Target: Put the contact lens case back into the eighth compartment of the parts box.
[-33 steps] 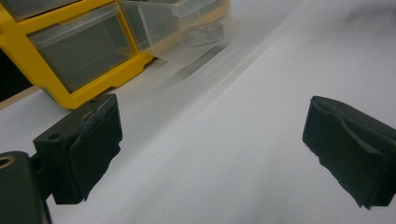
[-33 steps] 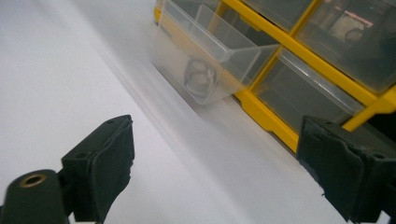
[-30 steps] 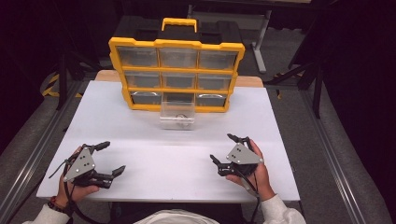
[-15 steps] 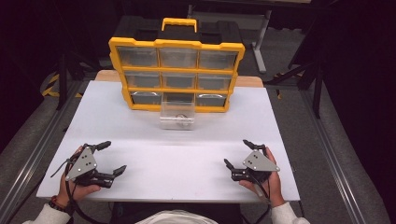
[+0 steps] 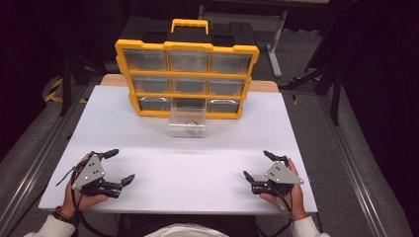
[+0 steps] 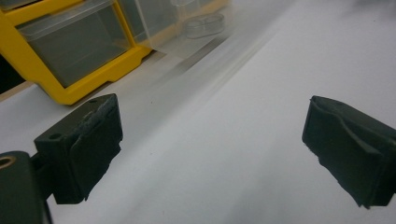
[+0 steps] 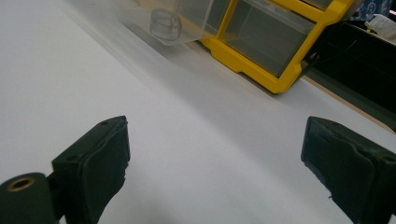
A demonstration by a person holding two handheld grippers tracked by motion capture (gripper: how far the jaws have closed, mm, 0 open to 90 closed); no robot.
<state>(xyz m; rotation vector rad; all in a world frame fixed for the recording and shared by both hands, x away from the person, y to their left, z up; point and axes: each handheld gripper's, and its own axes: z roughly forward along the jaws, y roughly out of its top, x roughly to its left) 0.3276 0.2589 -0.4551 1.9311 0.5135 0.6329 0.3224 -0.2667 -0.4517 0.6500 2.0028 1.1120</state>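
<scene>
Glossy yellow plastic organizer (image 5: 187,79); clear plastic drawer (image 5: 187,122); matt white smooth table (image 5: 197,163).

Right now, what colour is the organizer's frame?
Yellow; the organizer frame shows best in the high view.

We saw a yellow cabinet (image 5: 187,79) with a black back and a yellow handle (image 5: 189,24); its small drawers were clear and looked grey. One clear drawer (image 5: 187,122) stood on the white table (image 5: 188,168). The left gripper (image 5: 116,166) and the right gripper (image 5: 257,165) were black, each with a grey plate on top. The sleeves (image 5: 49,228) were white.
</scene>
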